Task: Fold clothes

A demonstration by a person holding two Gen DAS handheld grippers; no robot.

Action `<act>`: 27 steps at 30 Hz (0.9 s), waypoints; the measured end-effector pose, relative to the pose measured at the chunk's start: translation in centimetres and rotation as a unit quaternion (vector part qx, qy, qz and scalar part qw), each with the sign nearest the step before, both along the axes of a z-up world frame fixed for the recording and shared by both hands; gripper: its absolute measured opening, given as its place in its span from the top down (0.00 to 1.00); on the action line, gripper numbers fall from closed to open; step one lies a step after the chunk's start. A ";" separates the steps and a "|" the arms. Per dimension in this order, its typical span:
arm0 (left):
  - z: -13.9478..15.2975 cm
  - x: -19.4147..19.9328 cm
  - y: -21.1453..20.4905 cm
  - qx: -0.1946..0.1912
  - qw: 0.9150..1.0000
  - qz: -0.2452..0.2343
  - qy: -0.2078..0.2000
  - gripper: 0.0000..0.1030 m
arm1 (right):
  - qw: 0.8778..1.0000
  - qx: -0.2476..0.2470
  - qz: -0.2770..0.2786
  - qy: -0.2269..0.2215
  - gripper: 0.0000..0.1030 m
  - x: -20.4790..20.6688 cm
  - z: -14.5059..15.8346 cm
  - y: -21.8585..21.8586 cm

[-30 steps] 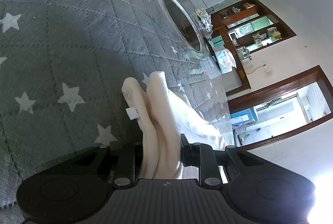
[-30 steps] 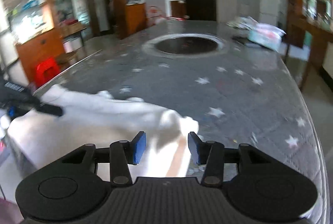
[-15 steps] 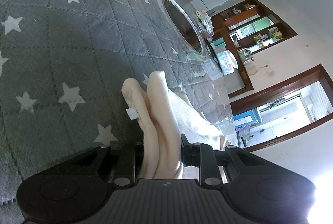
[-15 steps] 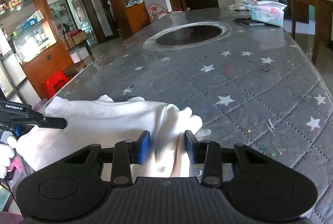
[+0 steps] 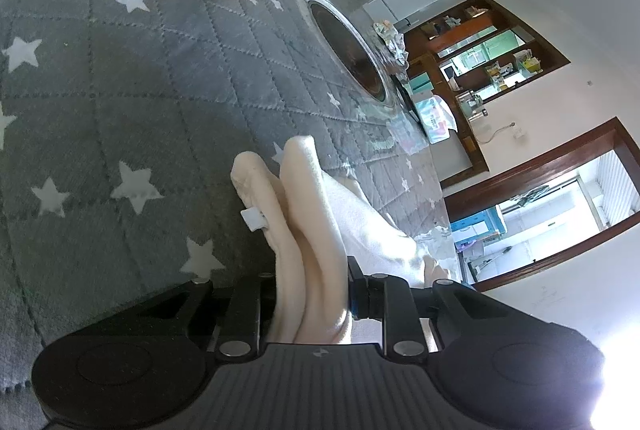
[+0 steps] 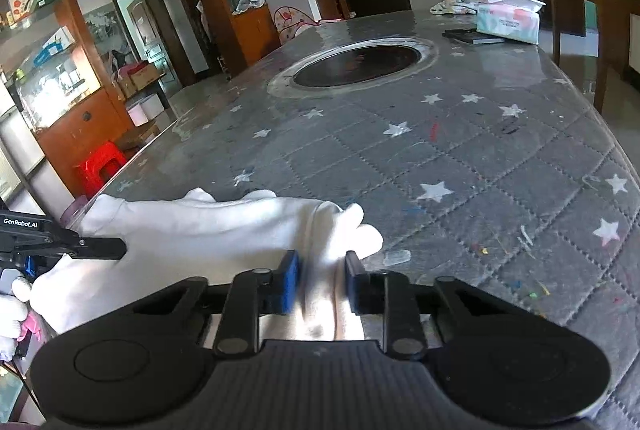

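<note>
Left wrist: cream garment (image 5: 308,230) bunched in thick folds.

"genrobot.ai" on left gripper (image 6: 60,242) body

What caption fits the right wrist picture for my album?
Right gripper pinches a white garment on the starry grey table cover, left gripper holding its other end.

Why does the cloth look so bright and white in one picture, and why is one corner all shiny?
Right wrist view: sunlight washes out the garment to plain white, and it looks slightly smeared between the right gripper fingers. Left wrist view: the garment sits in softer light, showing cream; window glare blows out the bottom right corner; the fisheye lens bends the table edge.
</note>
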State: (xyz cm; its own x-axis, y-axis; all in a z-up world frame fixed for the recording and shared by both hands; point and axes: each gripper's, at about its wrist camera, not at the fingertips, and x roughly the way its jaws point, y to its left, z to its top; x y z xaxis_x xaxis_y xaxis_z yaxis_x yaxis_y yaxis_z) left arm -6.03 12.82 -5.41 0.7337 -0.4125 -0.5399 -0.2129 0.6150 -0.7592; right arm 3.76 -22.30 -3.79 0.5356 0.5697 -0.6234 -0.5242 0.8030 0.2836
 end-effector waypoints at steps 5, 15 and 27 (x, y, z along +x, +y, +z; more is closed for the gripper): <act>0.2 0.2 -0.3 0.012 1.000 -0.003 0.001 0.76 | 1.000 0.001 -0.008 0.000 0.83 0.0 0.1 -0.1; 0.7 0.3 -1.0 0.033 0.999 -0.002 0.000 0.76 | 1.000 0.006 -0.010 -0.009 0.87 0.0 0.1 0.1; 2.2 0.8 -2.3 0.086 0.996 -0.022 -0.005 0.78 | 0.998 0.032 -0.018 -0.044 0.88 -1.2 2.3 -0.8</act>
State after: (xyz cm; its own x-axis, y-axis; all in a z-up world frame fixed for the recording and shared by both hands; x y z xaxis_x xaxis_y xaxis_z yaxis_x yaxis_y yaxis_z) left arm -5.19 10.56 -3.22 0.7233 -0.3462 -0.5975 -0.1760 0.7442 -0.6443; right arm 2.59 -23.07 -1.46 0.6083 0.5856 -0.5358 -0.5200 0.8040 0.2883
